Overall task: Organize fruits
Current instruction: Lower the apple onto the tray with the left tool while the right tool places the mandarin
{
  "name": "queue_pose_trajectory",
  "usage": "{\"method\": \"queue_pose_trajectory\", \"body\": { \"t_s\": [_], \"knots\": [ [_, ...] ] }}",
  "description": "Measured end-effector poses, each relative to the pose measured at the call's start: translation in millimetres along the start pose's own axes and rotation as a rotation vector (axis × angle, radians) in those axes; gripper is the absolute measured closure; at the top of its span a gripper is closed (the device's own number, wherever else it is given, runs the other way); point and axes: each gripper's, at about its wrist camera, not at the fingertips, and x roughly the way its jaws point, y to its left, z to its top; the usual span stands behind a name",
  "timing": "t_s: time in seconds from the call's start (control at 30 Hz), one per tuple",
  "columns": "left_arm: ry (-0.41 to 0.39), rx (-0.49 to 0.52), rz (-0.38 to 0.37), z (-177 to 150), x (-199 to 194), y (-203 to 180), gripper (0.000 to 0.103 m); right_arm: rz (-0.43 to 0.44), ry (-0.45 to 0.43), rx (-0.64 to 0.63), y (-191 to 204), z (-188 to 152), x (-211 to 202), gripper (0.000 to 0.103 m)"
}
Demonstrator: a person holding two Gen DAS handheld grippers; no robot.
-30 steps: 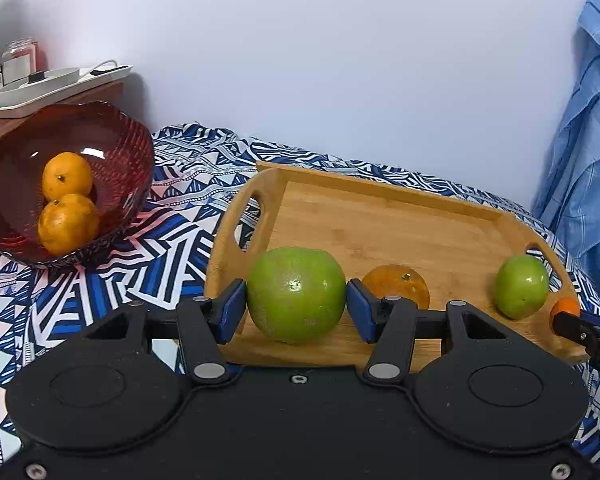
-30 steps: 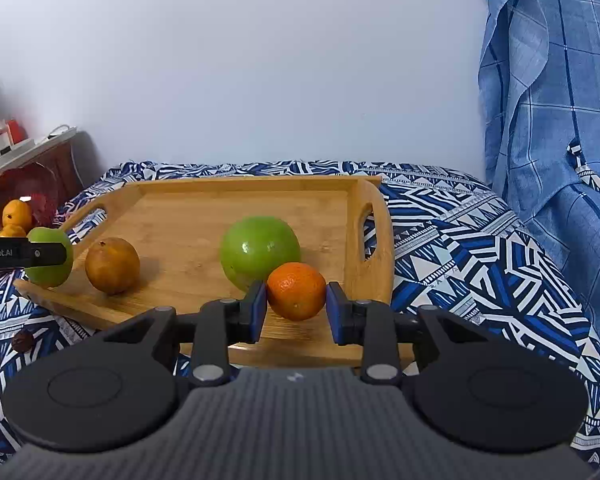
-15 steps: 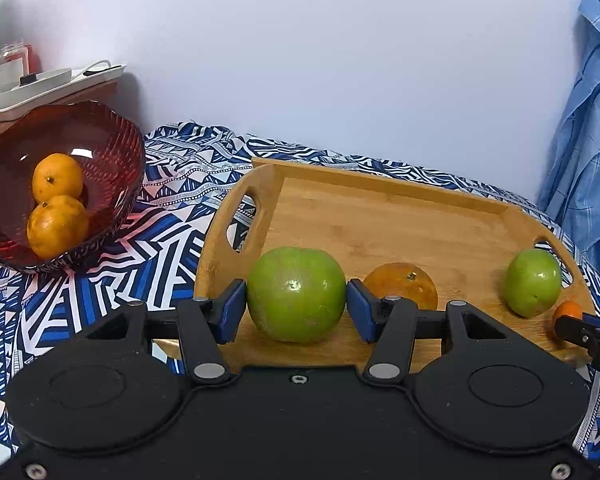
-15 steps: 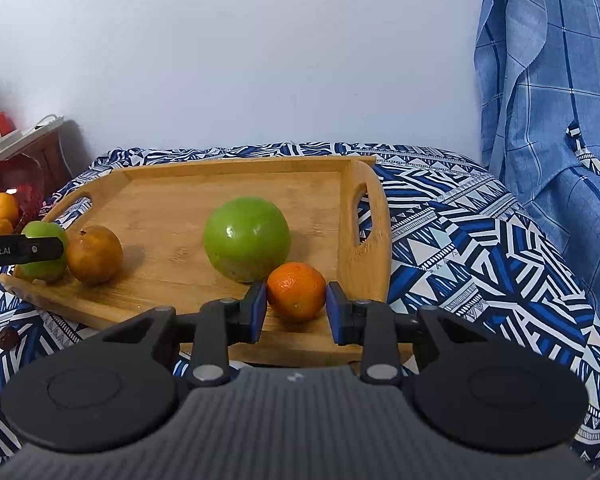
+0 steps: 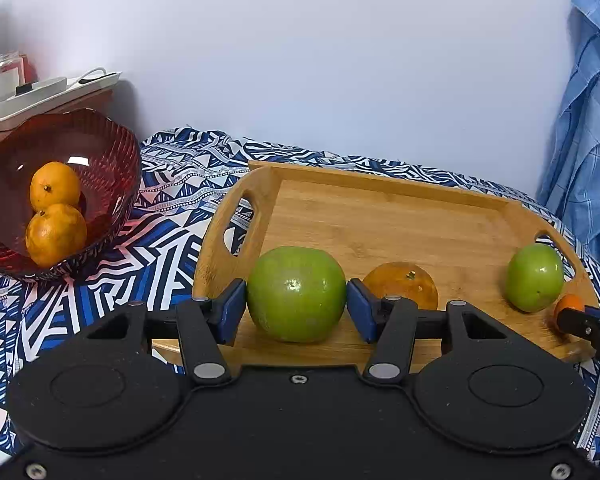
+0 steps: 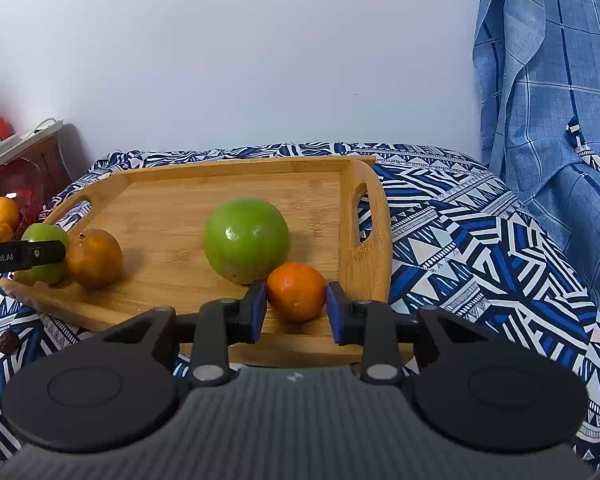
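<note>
Fruits sit on a wooden tray point(image 5: 400, 216) on my patterned blue-and-white cloth surface point(image 6: 480, 240), against a white wall; a blue checked cloth point(image 6: 548, 92) hangs at 2 o'clock. At 9 o'clock, a red bowl point(image 5: 108, 160) holds two oranges point(image 5: 55, 210). My left fingers point(image 5: 296, 306) clamp a big glossy green fruit point(image 5: 296, 294); a dull orange point(image 5: 402, 282) lies behind it. My right fingers point(image 6: 296, 306) bracket a small mandarin point(image 6: 296, 290), pads touching it.
</note>
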Motion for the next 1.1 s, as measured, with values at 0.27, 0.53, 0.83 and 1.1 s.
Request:
{"method": "queue_pose_trajectory", "body": {
  "t_s": [0.27, 0.53, 0.83, 1.1],
  "knots": [
    [0.000, -0.015, 0.004, 2, 3, 1, 0.050, -0.001, -0.003, 0.005, 0, -1, 0, 0.066],
    [0.006, -0.006, 0.002, 1, 1, 1, 0.050, 0.003, -0.001, 0.015, -1, 0, 0, 0.063],
    [-0.001, 0.019, 0.001, -3, -8, -2, 0.042, 0.005, 0.009, 0.032, -2, 0, 0, 0.058],
    [0.007, 0.040, 0.004, -9, -16, -5, 0.032, 0.005, 0.011, 0.046, -1, 1, -3, 0.053]
  ]
}}
